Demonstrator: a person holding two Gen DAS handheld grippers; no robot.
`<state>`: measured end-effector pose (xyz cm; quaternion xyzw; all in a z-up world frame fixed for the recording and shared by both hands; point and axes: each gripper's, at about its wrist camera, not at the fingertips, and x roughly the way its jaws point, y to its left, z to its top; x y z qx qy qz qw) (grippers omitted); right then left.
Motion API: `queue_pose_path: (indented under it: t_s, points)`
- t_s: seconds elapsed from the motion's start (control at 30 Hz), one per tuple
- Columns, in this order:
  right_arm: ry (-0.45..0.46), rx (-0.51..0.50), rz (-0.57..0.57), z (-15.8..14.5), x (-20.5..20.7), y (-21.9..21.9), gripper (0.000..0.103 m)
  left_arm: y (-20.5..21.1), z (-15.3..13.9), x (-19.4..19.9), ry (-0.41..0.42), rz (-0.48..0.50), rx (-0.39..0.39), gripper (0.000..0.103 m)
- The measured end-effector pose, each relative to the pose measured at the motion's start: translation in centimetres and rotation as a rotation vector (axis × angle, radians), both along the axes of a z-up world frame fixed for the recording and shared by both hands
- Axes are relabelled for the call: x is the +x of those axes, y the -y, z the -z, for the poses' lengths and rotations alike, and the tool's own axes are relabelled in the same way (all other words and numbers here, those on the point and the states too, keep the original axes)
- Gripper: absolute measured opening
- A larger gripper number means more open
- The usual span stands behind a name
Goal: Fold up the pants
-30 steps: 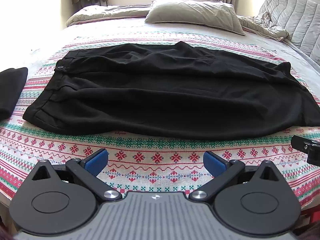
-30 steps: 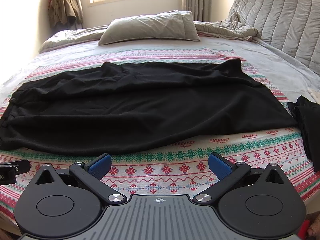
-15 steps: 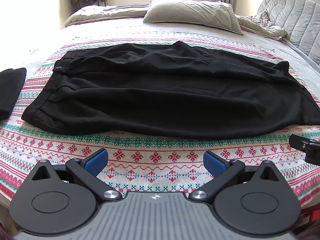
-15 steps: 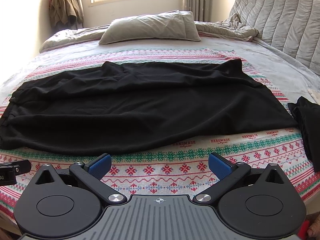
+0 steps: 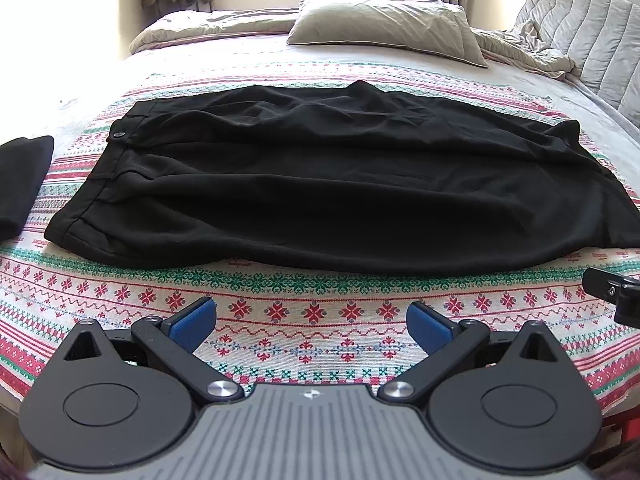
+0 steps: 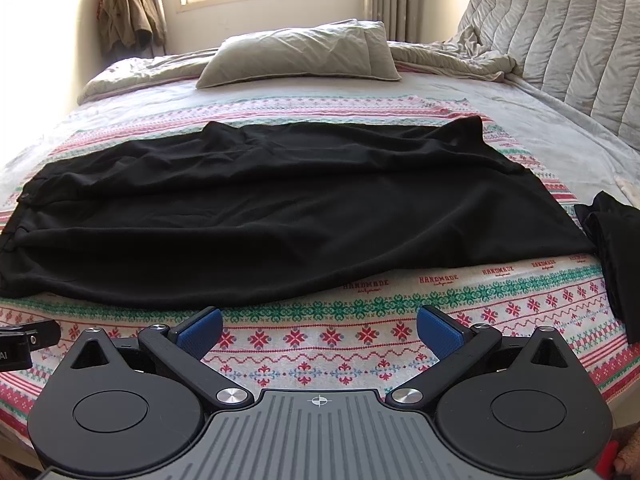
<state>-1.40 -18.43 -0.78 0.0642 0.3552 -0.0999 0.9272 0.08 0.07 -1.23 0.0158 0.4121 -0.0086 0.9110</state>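
Black pants (image 5: 320, 184) lie flat across a patterned red, green and white blanket (image 5: 312, 312) on a bed, waistband with a button at the left, leg ends at the right. The same pants (image 6: 280, 216) fill the middle of the right wrist view. My left gripper (image 5: 312, 324) hovers open over the blanket, short of the pants' near edge, with nothing between its blue pads. My right gripper (image 6: 318, 330) is likewise open and empty, just in front of the near edge. Part of the right gripper's body (image 5: 612, 292) shows at the right edge of the left wrist view.
A folded black garment (image 5: 20, 184) lies left of the waistband. Another black garment (image 6: 616, 248) lies right of the leg ends. A grey pillow (image 6: 300, 56), a rumpled quilt and a padded headboard (image 6: 560, 44) are at the far side. Clothes (image 6: 128, 16) hang on the wall.
Both grippers have drifted only slightly; the left wrist view has shifted a little, with the pants sitting marginally lower and closer. Both stay open.
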Motion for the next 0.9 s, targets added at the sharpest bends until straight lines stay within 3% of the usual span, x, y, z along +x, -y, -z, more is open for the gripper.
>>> queue_pose_path:
  t_s: [0.33, 0.43, 0.53, 0.77, 0.9]
  points:
    - [-0.01, -0.011, 0.01, 0.2, -0.2, 0.4, 0.103, -1.1, 0.6, 0.6, -0.011, -0.027, -0.033, 0.103]
    - [-0.029, 0.029, -0.01, 0.4, 0.0, 1.2, 0.103, -2.3, 0.9, 1.3, -0.052, -0.03, -0.067, 0.103]
    - [-0.064, 0.046, -0.031, 0.6, 0.5, 2.3, 0.103, -4.4, 0.8, 1.9, -0.073, -0.039, -0.114, 0.103]
    - [-0.133, 0.012, -0.086, 0.3, 1.1, 5.5, 0.103, -10.9, 0.8, 3.9, -0.094, -0.098, -0.124, 0.103]
    - [-0.15, 0.031, -0.025, 0.0, 2.2, 9.4, 0.103, -15.9, 1.5, 5.4, -0.12, -0.183, -0.224, 0.103]
